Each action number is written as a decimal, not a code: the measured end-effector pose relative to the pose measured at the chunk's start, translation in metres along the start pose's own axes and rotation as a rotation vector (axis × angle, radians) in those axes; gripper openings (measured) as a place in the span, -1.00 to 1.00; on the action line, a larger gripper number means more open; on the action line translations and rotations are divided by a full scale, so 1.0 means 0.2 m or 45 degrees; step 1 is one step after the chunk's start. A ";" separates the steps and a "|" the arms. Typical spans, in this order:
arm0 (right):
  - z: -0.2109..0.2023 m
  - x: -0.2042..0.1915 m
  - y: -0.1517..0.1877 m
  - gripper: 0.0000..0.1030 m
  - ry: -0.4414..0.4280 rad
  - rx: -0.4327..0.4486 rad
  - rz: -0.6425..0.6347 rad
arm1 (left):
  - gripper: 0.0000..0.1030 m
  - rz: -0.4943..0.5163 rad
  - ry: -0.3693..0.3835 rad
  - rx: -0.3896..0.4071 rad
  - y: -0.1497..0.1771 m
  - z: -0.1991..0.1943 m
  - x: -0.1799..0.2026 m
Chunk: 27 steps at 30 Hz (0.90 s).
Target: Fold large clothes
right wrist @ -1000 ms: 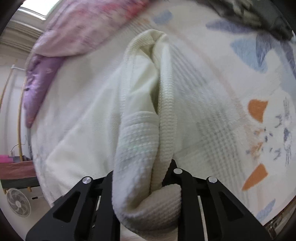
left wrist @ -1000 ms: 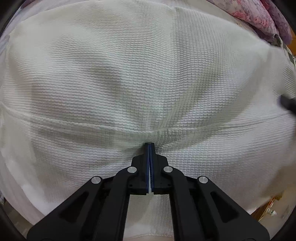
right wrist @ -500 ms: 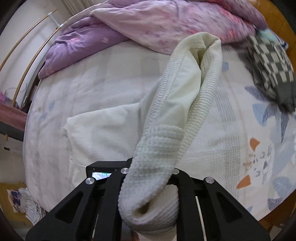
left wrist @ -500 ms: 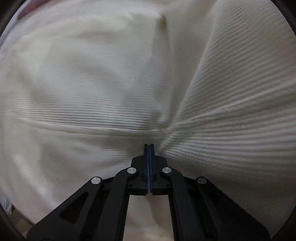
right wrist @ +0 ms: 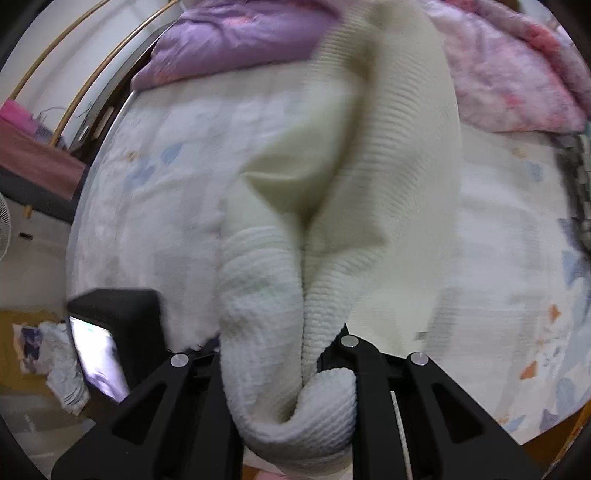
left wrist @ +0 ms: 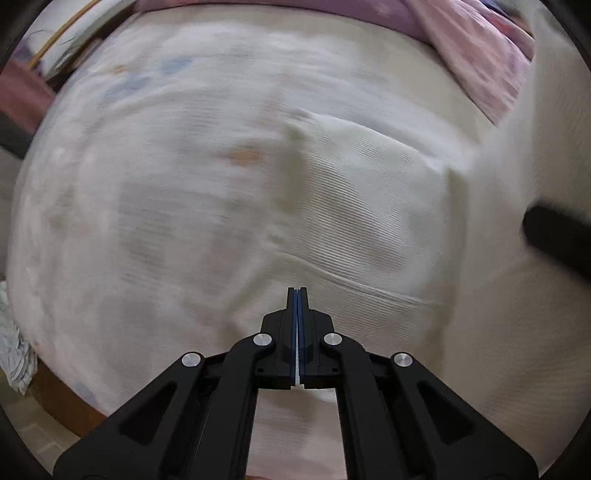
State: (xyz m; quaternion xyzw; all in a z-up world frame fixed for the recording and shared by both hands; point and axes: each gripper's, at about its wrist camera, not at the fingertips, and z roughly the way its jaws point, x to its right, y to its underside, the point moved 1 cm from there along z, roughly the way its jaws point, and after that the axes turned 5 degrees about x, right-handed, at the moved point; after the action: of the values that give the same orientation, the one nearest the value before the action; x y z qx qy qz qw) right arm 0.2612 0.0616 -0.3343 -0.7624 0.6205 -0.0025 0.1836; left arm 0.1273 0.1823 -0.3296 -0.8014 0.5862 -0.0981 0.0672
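Observation:
A large cream waffle-knit garment (left wrist: 369,206) lies on the bed and rises at the right, where it is lifted. My left gripper (left wrist: 297,295) is shut on a thin white edge of it; its jaws are pressed together. In the right wrist view the same garment (right wrist: 388,177) hangs in a thick bunched fold. My right gripper (right wrist: 317,354) is shut on that fold, which wraps over and hides the fingertips. The right gripper's black body (left wrist: 557,232) shows at the right edge of the left wrist view, and the left gripper's body (right wrist: 114,332) at the lower left of the right wrist view.
The bed has a white patterned sheet (right wrist: 517,240). A purple and pink duvet (right wrist: 236,33) is heaped at the far side. A dark checked cloth (right wrist: 576,184) lies at the right edge. Crumpled cloth (right wrist: 62,362) lies on the floor at the left, near a fan (right wrist: 3,229).
Both grippers have risen and pulled back with the garment. The left view, filled with fabric before, now shows the bed and duvet. The left gripper's body has come closer in the right view.

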 end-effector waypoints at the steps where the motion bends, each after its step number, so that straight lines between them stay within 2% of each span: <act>1: 0.04 -0.04 0.00 -0.79 -0.005 -0.014 -0.011 | -0.99 -0.025 -0.004 0.009 0.00 -0.02 -0.08; 2: 0.10 -0.09 0.00 -0.79 -0.008 -0.032 -0.038 | -0.99 -0.038 -0.005 0.011 -0.13 0.03 -0.12; 3: 0.16 -0.13 0.01 -0.78 -0.019 -0.048 -0.048 | -0.98 -0.061 -0.011 0.014 -0.12 0.02 -0.19; 5: 0.28 -0.18 0.02 -0.78 -0.052 -0.097 -0.027 | -0.98 -0.080 -0.026 0.007 -0.21 0.18 -0.26; 6: 0.37 -0.20 0.02 -0.76 -0.081 -0.148 0.007 | -0.98 -0.090 -0.032 0.006 -0.28 0.30 -0.32; 8: 0.53 -0.23 0.04 -0.58 -0.151 -0.271 0.003 | -0.98 -0.097 -0.060 0.019 -0.36 0.41 -0.38; 10: 0.70 -0.25 0.07 -0.42 -0.173 -0.420 0.085 | -0.98 -0.064 -0.144 0.045 -0.35 0.41 -0.39; 11: 0.74 -0.23 0.08 -0.41 -0.175 -0.464 0.153 | -0.97 -0.059 -0.153 0.045 -0.36 0.43 -0.40; 12: 0.75 -0.24 0.09 -0.40 -0.172 -0.478 0.175 | -0.77 -0.068 -0.139 0.046 -0.37 0.42 -0.40; 14: 0.72 -0.26 0.06 -0.34 -0.168 -0.476 0.116 | -0.40 -0.085 -0.136 0.066 -0.38 0.39 -0.41; 16: 0.65 -0.25 0.04 -0.14 -0.238 -0.447 0.122 | -0.39 -0.096 -0.192 0.094 -0.41 0.37 -0.42; 17: 0.60 -0.21 0.03 0.01 -0.330 -0.425 0.173 | -0.36 -0.102 -0.195 0.097 -0.42 0.37 -0.44; 18: 0.57 -0.20 0.02 0.49 -0.417 -0.424 0.204 | -0.32 -0.117 -0.161 0.106 -0.42 0.34 -0.43; 19: 0.54 -0.19 0.01 0.67 -0.503 -0.424 0.220 | -0.28 -0.127 -0.155 0.118 -0.43 0.31 -0.44; 20: 0.50 -0.19 -0.01 0.67 -0.555 -0.400 0.216 | -0.28 -0.131 -0.166 0.133 -0.44 0.29 -0.43; 21: 0.46 -0.20 -0.02 0.67 -0.556 -0.378 0.197 | -0.26 -0.122 -0.175 0.141 -0.44 0.26 -0.42; 24: 0.38 -0.20 -0.04 0.68 -0.552 -0.355 0.183 | -0.20 -0.073 -0.236 0.162 -0.44 0.23 -0.36; 27: 0.30 -0.13 -0.04 0.68 -0.497 -0.322 0.182 | -0.17 -0.038 -0.232 0.170 -0.46 0.22 -0.23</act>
State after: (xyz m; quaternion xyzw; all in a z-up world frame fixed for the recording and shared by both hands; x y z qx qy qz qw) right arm 0.2760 0.1046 -0.3822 -0.7194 0.6211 0.2356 0.2029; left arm 0.2084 0.2541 -0.3558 -0.8094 0.5579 -0.0647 0.1719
